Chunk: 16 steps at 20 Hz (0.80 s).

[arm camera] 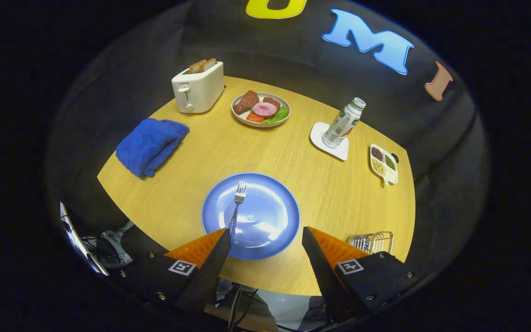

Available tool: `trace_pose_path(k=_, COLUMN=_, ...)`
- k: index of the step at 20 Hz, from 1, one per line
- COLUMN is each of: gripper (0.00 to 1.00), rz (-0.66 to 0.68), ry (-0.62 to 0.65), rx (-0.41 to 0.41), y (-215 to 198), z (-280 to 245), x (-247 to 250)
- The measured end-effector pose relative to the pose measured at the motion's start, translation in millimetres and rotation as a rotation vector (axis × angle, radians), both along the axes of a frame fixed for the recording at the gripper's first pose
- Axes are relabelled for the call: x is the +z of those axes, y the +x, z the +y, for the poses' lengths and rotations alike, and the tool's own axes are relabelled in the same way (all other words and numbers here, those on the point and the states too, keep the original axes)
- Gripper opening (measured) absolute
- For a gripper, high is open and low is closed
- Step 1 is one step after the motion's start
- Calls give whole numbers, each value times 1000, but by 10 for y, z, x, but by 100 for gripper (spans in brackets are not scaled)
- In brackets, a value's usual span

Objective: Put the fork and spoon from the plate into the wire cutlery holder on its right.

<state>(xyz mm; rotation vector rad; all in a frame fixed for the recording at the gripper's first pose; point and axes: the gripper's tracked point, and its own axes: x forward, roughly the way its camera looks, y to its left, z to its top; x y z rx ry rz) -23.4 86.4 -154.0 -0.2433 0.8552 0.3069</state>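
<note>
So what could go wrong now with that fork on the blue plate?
The hand-held gripper is open above the blue plate, holding nothing.

1. The fork lies flat on the shiny plate, its handle beside one finger rather than between both, so closing might nudge it instead of gripping it.

2. The wire cutlery holder sits close to the table's edge, so a bump could push it off.

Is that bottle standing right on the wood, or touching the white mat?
Touching: in the gripper view the bottle stands on the white mat; gripper open.
</note>
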Motion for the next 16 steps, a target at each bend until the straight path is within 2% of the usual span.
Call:
trace_pose_path(k=8, gripper=95, rz=62, ry=68, rx=-29, y=-9, z=347, x=-385)
trace_pose_path(k=16, gripper=96, rz=207, ry=32, rx=-52, y=-47, z=381, x=-1011)
